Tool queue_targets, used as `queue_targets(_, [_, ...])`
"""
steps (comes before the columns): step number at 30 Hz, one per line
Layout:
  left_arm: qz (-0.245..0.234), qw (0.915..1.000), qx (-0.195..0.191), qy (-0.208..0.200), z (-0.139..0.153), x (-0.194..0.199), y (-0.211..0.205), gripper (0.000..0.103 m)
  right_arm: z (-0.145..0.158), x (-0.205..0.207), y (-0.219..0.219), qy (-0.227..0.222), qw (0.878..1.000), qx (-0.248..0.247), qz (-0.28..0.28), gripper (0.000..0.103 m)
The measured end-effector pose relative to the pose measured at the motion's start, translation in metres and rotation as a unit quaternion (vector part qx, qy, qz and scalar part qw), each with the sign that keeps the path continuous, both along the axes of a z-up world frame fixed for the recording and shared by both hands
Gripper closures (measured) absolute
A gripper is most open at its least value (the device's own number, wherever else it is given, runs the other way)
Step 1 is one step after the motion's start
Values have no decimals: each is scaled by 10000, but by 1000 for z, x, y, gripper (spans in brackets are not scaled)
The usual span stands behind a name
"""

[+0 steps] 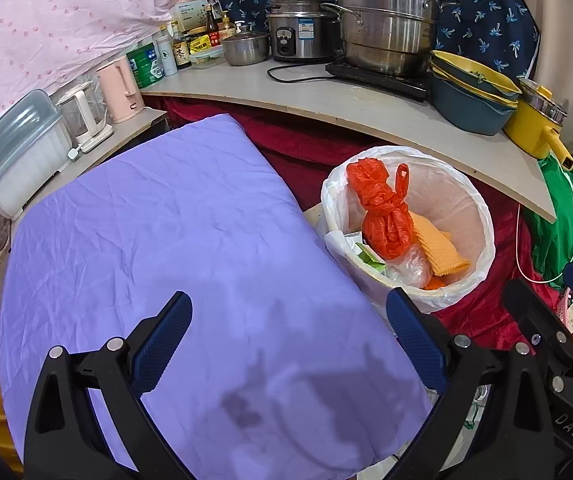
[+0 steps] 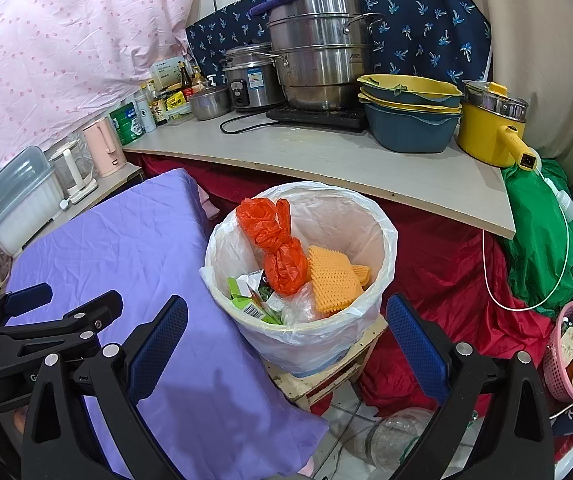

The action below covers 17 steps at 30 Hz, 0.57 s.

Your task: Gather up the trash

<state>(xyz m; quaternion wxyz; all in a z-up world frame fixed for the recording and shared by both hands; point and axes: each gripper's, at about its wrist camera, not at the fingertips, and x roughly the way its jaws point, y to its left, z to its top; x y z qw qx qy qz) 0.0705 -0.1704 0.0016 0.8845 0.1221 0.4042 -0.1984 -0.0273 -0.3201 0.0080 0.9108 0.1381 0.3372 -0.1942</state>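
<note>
Both the left tool [image 1: 288, 344] and right tool [image 2: 286, 346] hang wide open and empty before the white-lined round bin [image 2: 382, 240] holding a knotted orange plastic bag [image 2: 282, 256], so seeking further trash seems next.

Off-task items I see from here: purple cloth [image 1: 174, 264] draped over the near surface. Tabletop [image 2: 326, 160] behind, carrying stacked steel steamer pots [image 2: 318, 52] on a black induction hob [image 2: 318, 114], a rice cooker [image 2: 248, 80] just left, a small lidded steel pot [image 2: 208, 102], sauce bottles [image 2: 162, 108], nested yellow-and-blue basins [image 2: 410, 116], a yellow electric pot [image 2: 490, 128]. Pink kettle [image 1: 120, 90] and glass kettle [image 1: 82, 114] on a lower shelf. Pink basket [image 2: 566, 352], far right.
</note>
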Motion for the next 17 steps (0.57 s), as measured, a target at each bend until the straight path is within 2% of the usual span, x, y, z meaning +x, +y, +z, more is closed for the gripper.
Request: queue_targets(17, [67,9999,-20,-122,-3,2,-1,10,-4,1,4,-21,10000,0,-12,7])
